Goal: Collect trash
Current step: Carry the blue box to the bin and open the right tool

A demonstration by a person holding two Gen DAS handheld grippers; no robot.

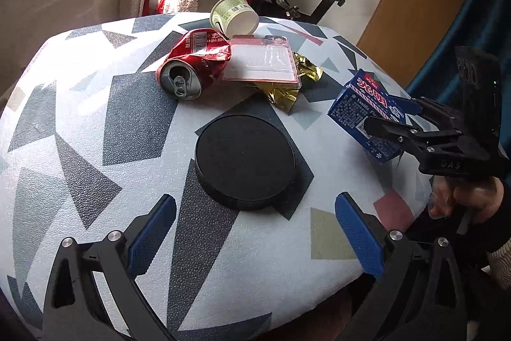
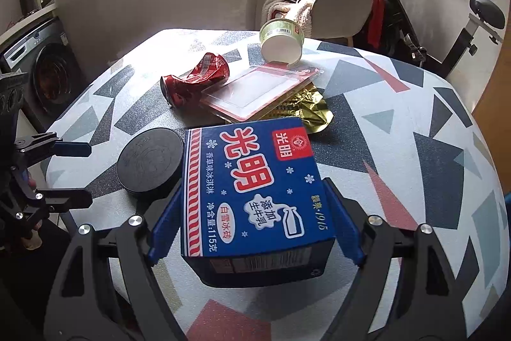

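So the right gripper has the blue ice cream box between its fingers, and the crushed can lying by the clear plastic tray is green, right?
Not quite: the crushed can is red, not green, as the right wrist view shows. The rest stands: it lies by the clear plastic tray, and the right gripper has the blue ice cream box between its fingers.

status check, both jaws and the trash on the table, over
Right gripper shut on blue carton. Left gripper open, empty, near black lid. Crushed can, cup, tray, gold wrapper uncollected. Nothing blocking.
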